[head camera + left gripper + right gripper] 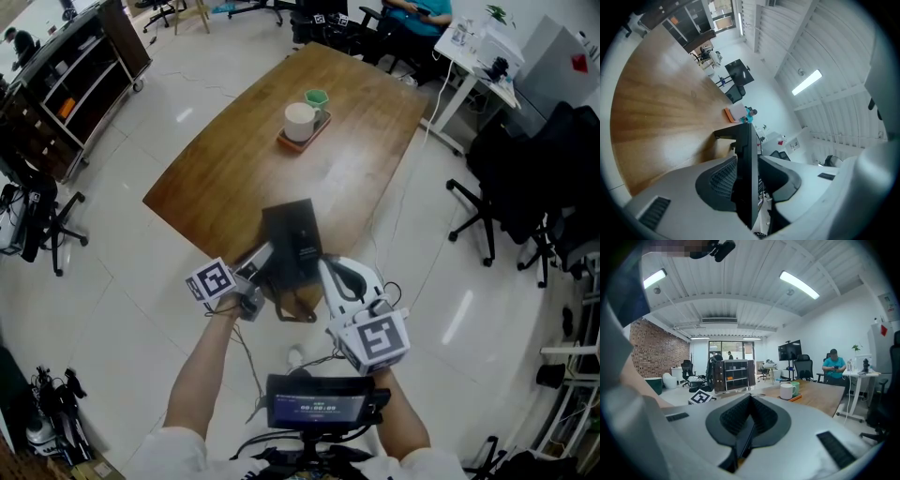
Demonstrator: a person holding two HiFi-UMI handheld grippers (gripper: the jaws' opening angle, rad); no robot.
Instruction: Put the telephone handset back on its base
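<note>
Black flat slab (291,234) stands between your left claw's (748,161) parted pads; your right claw (750,399) clamps its edge.

Tray (284,142) is sitting on the far part of the table (234,173), carrying a mug (299,122) with a cup (317,97) just behind it, to the right. Flat panel (291,246) is standing at the table's near edge, between the jaws of the left gripper (257,266), with the right gripper (325,270) just to its right. Shelf unit (84,66) is standing far left, off the table; office chair (487,216) is standing to the right, desk (469,70) at far right.
</note>
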